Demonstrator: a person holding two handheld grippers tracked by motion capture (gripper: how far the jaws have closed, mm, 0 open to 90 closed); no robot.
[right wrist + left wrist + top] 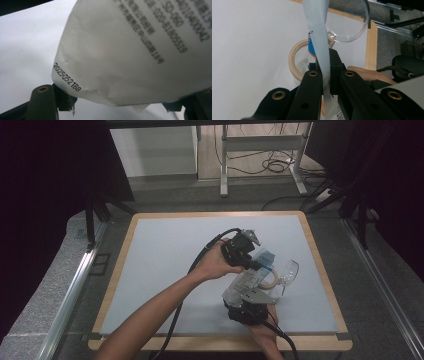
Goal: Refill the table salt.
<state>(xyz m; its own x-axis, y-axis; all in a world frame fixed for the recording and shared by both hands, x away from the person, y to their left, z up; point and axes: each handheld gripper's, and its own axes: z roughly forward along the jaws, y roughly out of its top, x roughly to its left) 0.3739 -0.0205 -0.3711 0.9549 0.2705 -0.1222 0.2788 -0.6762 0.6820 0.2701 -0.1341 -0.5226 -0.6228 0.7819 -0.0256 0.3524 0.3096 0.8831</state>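
The right gripper (248, 296) sits nearest the person, at the near end of the plastic bag (245, 281). In the right gripper view its jaws stand wide, one either side of the bag's white printed bottom corner (130, 57), with no pad visibly pressing on it. The support there is therefore judged loose at best.

Farther out, the left gripper (257, 265) is clamped narrow on the bag's top strip (318, 37) (the strip runs straight up between the two black jaws). The bag hangs above the grey mat (165, 270), right of centre.

Risks from this state:
- If the left clamp relaxes, the bag will likely drop, since nothing else holds it.
- The roll of tape (295, 61) seems to lie partly inside the bag's mouth; tilting could let it slide out.
- The clear safety glasses (289, 272) lie just beyond the bag, and a swing of the bag could knock them toward the table's wooden edge (320, 265).
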